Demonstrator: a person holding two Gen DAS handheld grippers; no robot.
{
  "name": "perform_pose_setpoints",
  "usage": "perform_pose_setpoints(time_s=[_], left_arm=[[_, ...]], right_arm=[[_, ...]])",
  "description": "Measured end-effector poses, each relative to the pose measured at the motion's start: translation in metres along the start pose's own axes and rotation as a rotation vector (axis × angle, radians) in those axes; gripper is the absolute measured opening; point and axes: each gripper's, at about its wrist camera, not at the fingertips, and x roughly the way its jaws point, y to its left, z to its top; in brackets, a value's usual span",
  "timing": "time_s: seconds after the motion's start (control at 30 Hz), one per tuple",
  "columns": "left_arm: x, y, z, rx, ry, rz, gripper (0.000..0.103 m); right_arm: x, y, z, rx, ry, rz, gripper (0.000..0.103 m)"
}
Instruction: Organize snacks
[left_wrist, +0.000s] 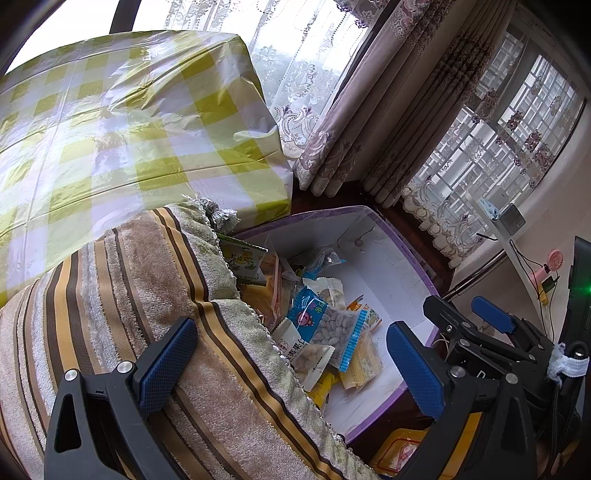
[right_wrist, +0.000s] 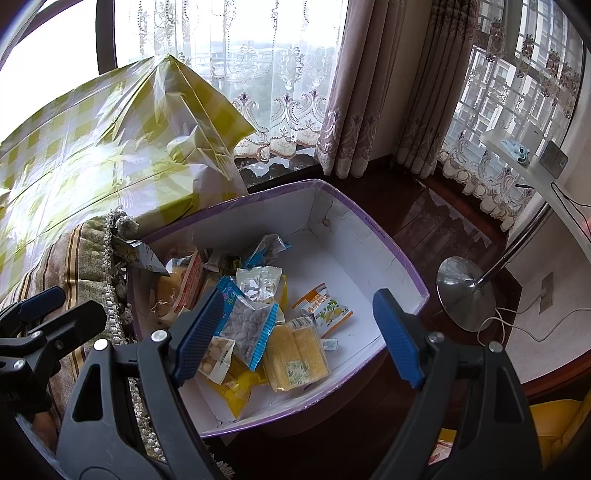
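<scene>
A white box with a purple rim (right_wrist: 399, 258) stands on the dark floor and holds several snack packets: a blue-edged clear bag of nuts (right_wrist: 247, 325), yellow cracker packs (right_wrist: 295, 358), an orange and green sachet (right_wrist: 325, 306). The box also shows in the left wrist view (left_wrist: 388, 266), with the nut bag (left_wrist: 328, 328). My right gripper (right_wrist: 299, 336) is open and empty above the box. My left gripper (left_wrist: 291, 365) is open and empty over the striped cushion (left_wrist: 147, 295). The right gripper shows in the left wrist view (left_wrist: 461, 314).
A table with a yellow checked plastic cloth (left_wrist: 110, 122) stands behind the cushion. Curtains (right_wrist: 354, 110) hang at the window. A lamp base (right_wrist: 465, 291) and cables lie right of the box. A yellow container (left_wrist: 399, 450) sits below the box.
</scene>
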Motion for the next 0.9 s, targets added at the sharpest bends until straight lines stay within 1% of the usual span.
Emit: perform_pose_setpoints(time_s=[0.7, 0.9], left_arm=[[-0.0001, 0.0005, 0.0004, 0.0, 0.0, 0.0, 0.103], [0.0014, -0.0054, 0.0002, 0.027, 0.006, 0.019, 0.103]], right_arm=[[0.0017, 0.0004, -0.0022, 0.002, 0.004, -0.001, 0.084], [0.0025, 0.0003, -0.0043, 0.006, 0.011, -0.001, 0.084]])
